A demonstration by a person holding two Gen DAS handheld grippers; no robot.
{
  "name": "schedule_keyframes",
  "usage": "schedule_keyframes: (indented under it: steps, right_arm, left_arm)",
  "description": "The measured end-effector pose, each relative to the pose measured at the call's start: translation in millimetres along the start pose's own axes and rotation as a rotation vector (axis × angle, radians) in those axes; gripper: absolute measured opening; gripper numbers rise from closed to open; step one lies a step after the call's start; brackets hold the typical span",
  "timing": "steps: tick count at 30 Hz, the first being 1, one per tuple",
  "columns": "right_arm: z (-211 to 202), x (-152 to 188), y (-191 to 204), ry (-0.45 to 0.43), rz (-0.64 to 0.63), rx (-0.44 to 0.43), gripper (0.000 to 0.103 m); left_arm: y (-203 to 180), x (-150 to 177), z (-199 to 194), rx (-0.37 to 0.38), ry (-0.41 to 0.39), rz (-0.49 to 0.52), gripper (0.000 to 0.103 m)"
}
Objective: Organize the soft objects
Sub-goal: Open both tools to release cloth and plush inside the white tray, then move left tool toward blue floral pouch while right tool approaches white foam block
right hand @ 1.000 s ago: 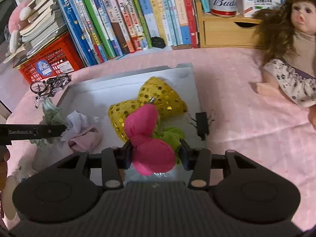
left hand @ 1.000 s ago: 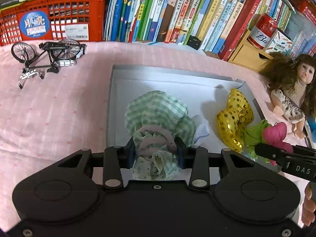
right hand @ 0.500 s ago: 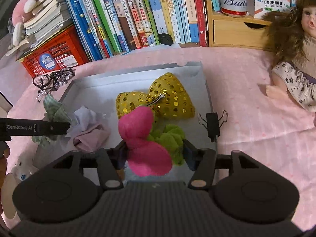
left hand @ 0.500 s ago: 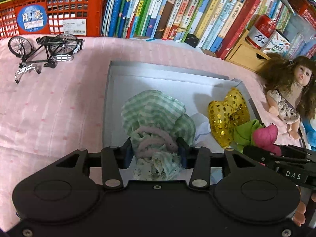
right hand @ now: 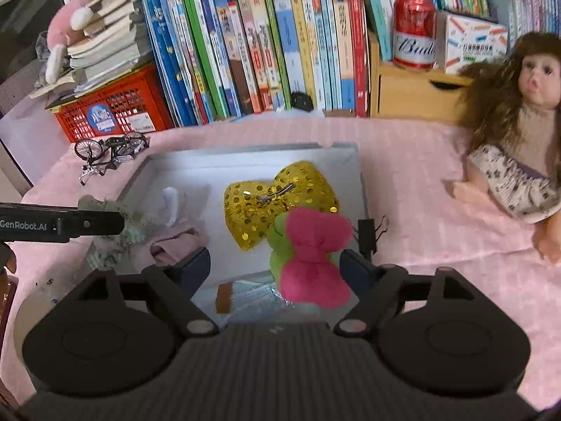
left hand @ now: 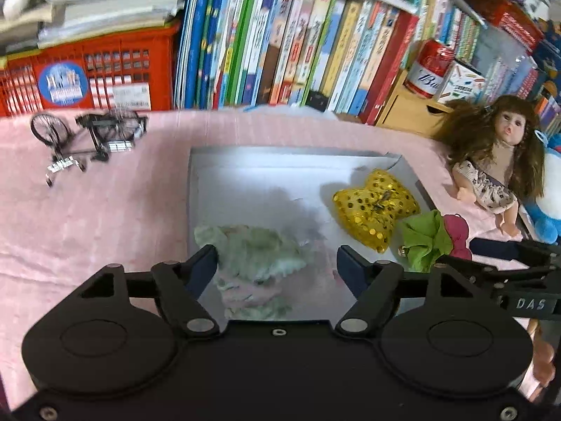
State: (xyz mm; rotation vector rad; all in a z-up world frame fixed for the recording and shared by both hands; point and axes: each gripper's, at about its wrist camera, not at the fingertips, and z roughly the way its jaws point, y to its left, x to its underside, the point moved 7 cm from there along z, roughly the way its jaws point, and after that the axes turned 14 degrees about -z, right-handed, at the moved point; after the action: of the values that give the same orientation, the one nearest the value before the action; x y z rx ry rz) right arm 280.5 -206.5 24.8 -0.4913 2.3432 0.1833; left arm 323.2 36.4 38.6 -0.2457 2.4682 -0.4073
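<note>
A grey tray (left hand: 245,168) lies on the pink cloth. My left gripper (left hand: 277,265) is open over its near left part, and a green checked and pink scrunchie bundle (left hand: 252,252) lies loose between the fingers. A gold sequin bow (left hand: 377,207) lies in the tray's right part. My right gripper (right hand: 275,265) is open at the tray's near right edge. A pink and green bow (right hand: 310,249) sits between its fingers, free of them. The tray (right hand: 196,172), the gold bow (right hand: 277,203) and the scrunchie bundle (right hand: 140,235) also show in the right wrist view.
A toy bicycle (left hand: 87,137) stands left of the tray. A doll (right hand: 515,147) lies at the right. Books (left hand: 280,52), a red crate (left hand: 87,80), a wooden drawer box (right hand: 413,91) and a red can (right hand: 413,31) line the back. A black binder clip (right hand: 368,235) sits by the tray's right edge.
Both grippers have opened. The left let go of the green checked scrunchie bundle and the right let go of the pink and green bow. Both pulled back a little.
</note>
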Motion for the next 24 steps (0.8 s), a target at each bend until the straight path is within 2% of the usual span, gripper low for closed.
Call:
schedule_keyframes:
  steps: [13, 24]
  right_arm:
    - [-65, 9, 3, -0.155, -0.059, 0.039, 0.094]
    - [-107, 30, 6, -0.277, -0.116, 0.089, 0.103]
  left_arm:
    - [-3, 29, -66, 0.031, -0.114, 0.074, 0.078]
    - [-1, 61, -108, 0.048, -0.212, 0.118, 0.084]
